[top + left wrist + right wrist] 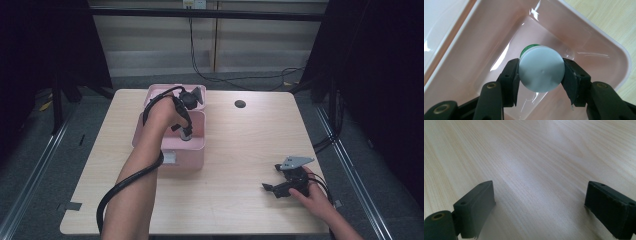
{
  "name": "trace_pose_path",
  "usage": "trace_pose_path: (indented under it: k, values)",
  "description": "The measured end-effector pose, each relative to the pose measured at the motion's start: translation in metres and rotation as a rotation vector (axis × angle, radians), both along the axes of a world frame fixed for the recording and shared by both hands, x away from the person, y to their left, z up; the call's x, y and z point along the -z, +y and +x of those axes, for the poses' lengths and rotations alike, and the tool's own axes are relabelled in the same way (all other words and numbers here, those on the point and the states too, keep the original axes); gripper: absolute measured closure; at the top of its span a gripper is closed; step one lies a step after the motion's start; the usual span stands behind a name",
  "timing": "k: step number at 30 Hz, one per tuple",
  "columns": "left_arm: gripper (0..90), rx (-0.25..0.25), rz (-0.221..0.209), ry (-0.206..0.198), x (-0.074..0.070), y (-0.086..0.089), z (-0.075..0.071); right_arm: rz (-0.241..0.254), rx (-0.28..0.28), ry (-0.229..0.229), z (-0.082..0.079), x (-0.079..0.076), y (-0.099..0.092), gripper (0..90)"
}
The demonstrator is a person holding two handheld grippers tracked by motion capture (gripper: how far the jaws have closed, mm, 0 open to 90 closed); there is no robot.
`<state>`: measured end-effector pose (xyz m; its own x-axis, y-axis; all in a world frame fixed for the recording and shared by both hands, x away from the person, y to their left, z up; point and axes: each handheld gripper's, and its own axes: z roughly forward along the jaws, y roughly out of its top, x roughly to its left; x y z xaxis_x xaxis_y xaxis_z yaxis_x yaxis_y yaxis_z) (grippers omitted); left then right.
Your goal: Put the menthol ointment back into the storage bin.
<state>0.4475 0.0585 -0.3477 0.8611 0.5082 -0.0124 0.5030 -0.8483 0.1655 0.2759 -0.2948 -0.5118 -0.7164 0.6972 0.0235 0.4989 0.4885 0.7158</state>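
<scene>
Broadly, the worktop (240,150) carries a pink bin (192,151), with a second pink bin (155,91) touching its far side. Well apart from the bin, toward the near right, the right gripper (270,187) rests with fingers released. Inside the bin, the left gripper (541,72) has its fingers (510,75) clenched on a white-capped bottle (541,71), one either side.

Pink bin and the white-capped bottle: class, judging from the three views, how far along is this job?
Done: the left gripper is shut on the white-capped bottle, with green showing under the cap, and holds it inside the pink bin. In hand: the bottle is above the bin's floor. Left: setting it down or lifting it out; which cannot be told. The right gripper rests open over the wooden table.
</scene>
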Motion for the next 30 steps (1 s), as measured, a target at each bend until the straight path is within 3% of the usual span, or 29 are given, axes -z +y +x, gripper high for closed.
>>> trace_pose_path:
  k: [30]
  values:
    - [50.2, 0.077, -0.003, -0.003, 0.035, -0.017, 0.004, 0.001, 0.001, -0.001, 0.0, 0.0, 0.0, 8.4]
